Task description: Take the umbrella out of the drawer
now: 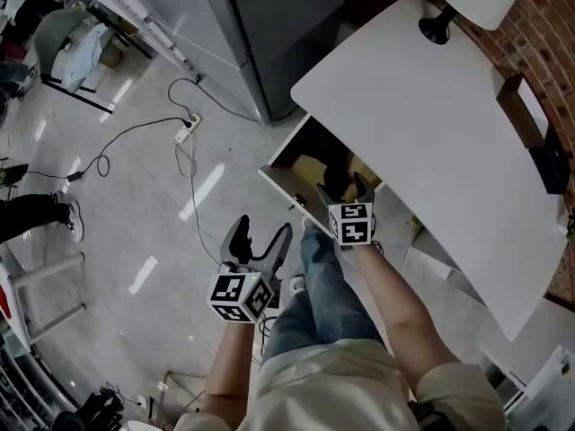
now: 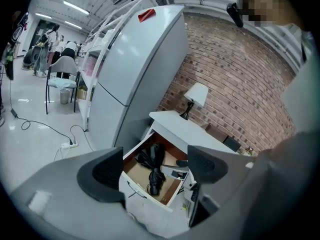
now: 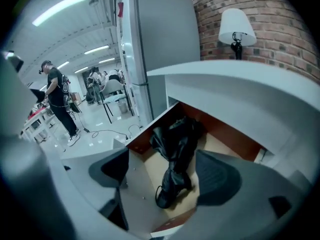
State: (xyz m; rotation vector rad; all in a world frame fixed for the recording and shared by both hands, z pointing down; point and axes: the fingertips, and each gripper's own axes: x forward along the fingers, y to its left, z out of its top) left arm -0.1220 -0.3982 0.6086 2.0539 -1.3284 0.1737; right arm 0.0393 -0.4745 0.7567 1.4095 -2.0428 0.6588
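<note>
Hovering the right gripper just above the open drawer, I had its jaws spread wide with nothing clamped between them. The black folded umbrella lay inside the drawer on its wooden floor. It ran lengthwise from the back of the drawer toward the front panel, with its strap end nearest the front.

In the right gripper view the umbrella sat framed between the two jaws but below them. Judgement: not yet touched. The wide opening made sense, since the bunched fabric was bulky and the jaws needed to straddle it before closing.

The left gripper was held out in front of the drawer, well clear of it, over the floor. Its jaws were also parted and empty. I judged it was kept back to leave the drawer mouth free for the right one.

The drawer was pulled far enough out from under the white desk top to expose the whole umbrella. Next move, as I judged it: lower the right gripper and close on the narrower part near the strap end.
</note>
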